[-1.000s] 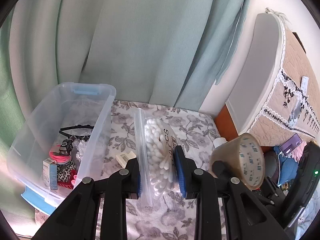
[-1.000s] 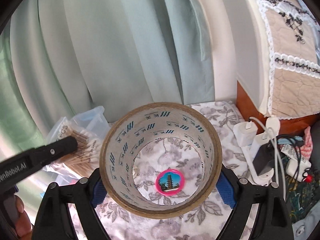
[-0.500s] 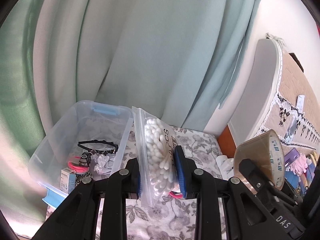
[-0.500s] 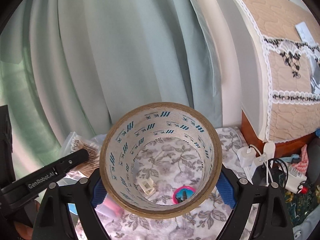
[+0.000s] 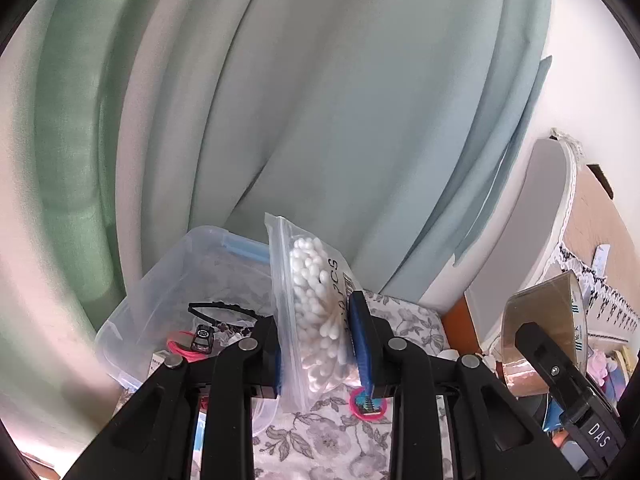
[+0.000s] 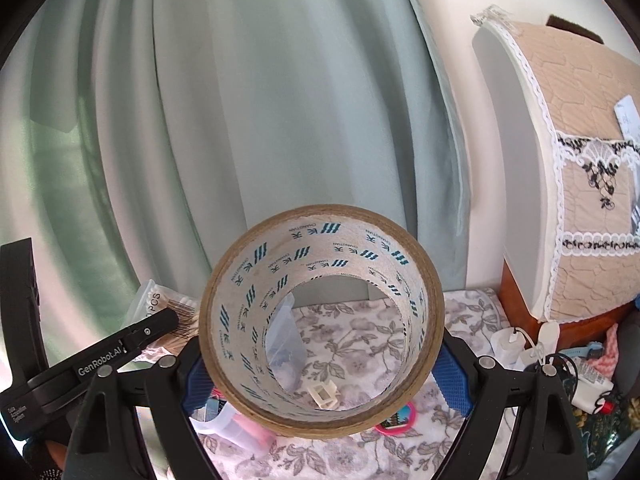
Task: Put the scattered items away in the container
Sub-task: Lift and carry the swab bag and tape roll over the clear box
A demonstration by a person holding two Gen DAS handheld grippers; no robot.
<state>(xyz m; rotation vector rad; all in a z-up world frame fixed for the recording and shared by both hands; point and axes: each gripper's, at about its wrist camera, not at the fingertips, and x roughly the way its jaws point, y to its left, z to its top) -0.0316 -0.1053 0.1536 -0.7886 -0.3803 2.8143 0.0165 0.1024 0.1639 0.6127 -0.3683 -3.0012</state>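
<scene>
Swab bag (image 5: pixel 316 312) higher, bin (image 5: pixel 168 280) half-hidden

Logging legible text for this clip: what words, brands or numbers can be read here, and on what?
"PCS": cotton swab bag, digits before it unreadable.
"DAS": right gripper body, left wrist view.
"GenRobot.AI": left gripper body, right wrist view; smaller print below it too small to read.
"CHANGTIAN": repeated inside the tape roll core, small, uncertain.
Box label in the bin: unreadable.
</scene>
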